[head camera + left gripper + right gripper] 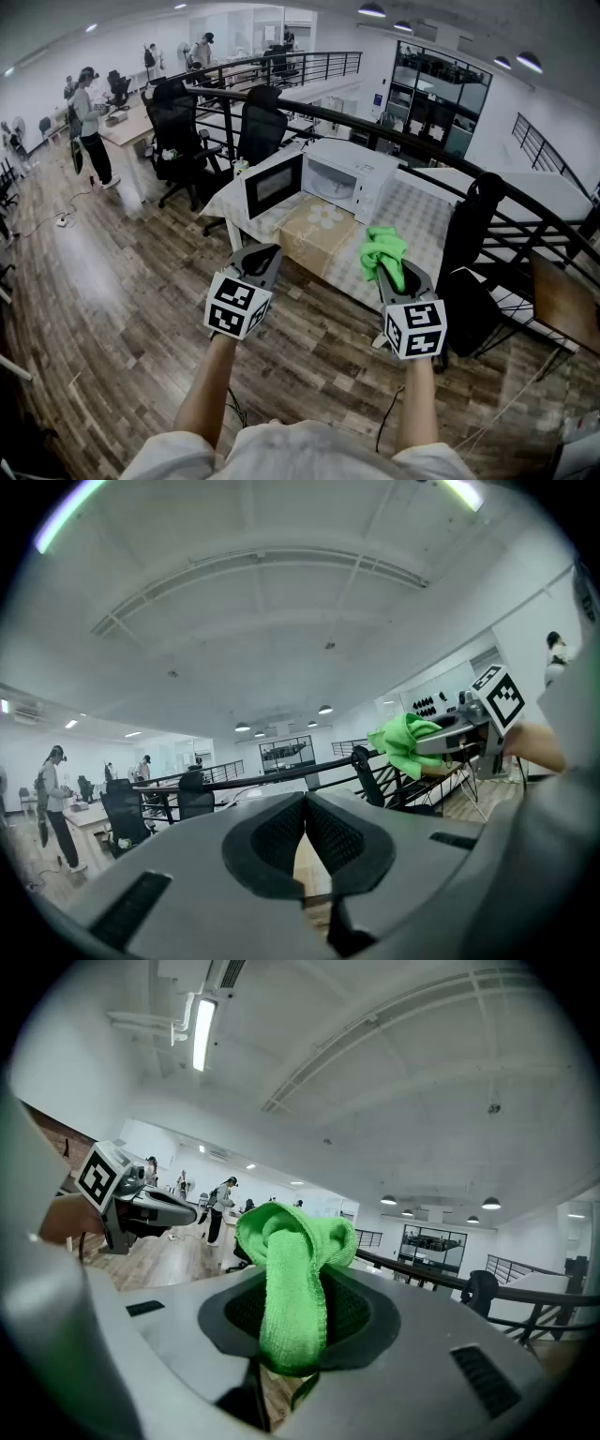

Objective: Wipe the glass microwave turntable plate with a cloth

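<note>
Presently the plate cannot be identified with certainty. A pale, petal-patterned disc (pixel 325 217) lies on a brown box (pixel 309 246) in front of the microwave (pixel 354 176) and may be the plate, but it is too small to confirm. The microwave is white and box-shaped. Its door (pixel 272 185) is swung open to the left, and no plate can be made out in the cavity.

The cloth (pixel 382 251) is bright green with a looped, terry-like pile, soft and bunched. It is clamped between the ribbed dark pads of the right gripper (pixel 399 279), with a folded wad standing above the jaws. The left gripper (pixel 266 253) is clenched on nothing, its pads pressed together. Both grippers are held over the wood-plank floor, well apart from the table (pixel 417 220) and its checked covering.

Procedure, as judged from this position:
1. Approach the table and locate the plate.
2. Open the left gripper and steady the rim. Glass is hard, smooth and liable to slide.
3. Present the protruding wad of cloth flat to the glass, keeping the jaw tips off it.
4. Wipe in overlapping arcs from the centre to the rim.
</note>
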A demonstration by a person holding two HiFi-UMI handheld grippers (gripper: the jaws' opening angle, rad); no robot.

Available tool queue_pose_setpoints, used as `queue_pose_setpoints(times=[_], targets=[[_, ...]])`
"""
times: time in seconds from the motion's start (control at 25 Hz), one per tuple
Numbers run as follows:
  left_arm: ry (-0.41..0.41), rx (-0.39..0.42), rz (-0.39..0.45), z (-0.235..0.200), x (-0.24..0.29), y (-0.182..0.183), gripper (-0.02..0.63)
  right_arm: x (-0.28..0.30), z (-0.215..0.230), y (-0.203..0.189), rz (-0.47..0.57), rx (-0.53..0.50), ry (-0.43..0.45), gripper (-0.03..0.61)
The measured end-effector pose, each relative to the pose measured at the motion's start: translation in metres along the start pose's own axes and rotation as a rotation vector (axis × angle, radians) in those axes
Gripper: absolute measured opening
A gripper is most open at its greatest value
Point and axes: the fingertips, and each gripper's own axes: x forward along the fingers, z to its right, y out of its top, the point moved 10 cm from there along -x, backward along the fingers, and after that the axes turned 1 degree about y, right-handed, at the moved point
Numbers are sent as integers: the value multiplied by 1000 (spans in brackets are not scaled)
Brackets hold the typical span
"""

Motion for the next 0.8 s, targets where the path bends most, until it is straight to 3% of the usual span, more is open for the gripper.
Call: queue_pose_setpoints(times=[0.52,0.8], targets=[[-44,23,-8,-40,11,-23,17,37,-23,-4,1,23,-6,124],[-69,12,-13,-68,56,-36,17,91,-9,-11,-26,54,3,121]])
